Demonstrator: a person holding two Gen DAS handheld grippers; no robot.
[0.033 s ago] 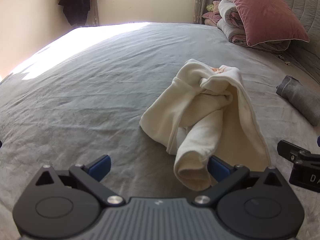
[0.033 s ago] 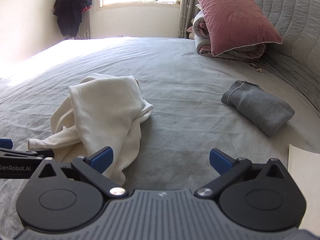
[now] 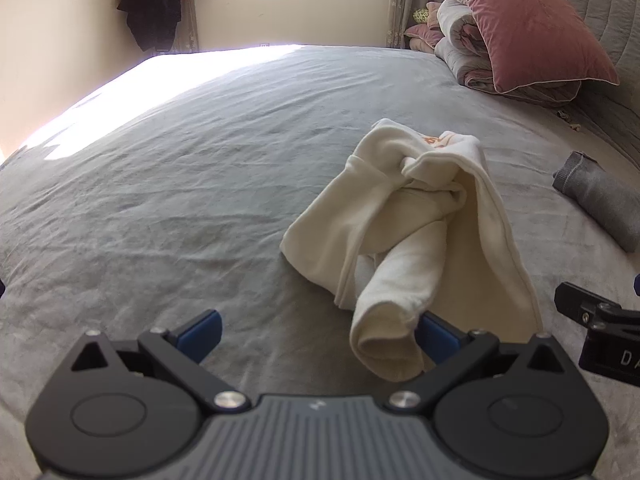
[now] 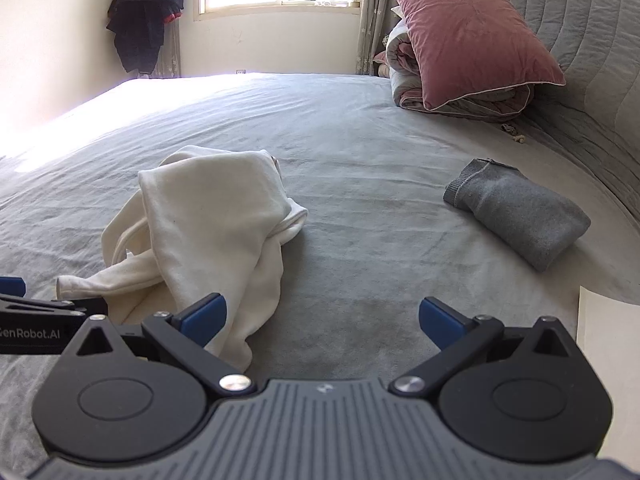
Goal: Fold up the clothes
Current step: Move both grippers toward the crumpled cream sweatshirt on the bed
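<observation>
you have a cream-white cotton sweatshirt [image 3: 404,224] lying crumpled in a loose heap on the grey bed sheet, one sleeve rolled into a tube with its open cuff pointing toward you, a bit of orange print showing at the far end. to its right, well apart, a grey knit garment [image 4: 520,216] lies folded into a neat flat bundle.

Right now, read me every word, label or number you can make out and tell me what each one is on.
"GenRobot.AI", first letter cut by the frame edge: on the left claw, in the right wrist view.
"DA", cut off at the frame edge: on the right claw, in the left wrist view.
Orange print on the cream garment: crumpled, unreadable.
</observation>
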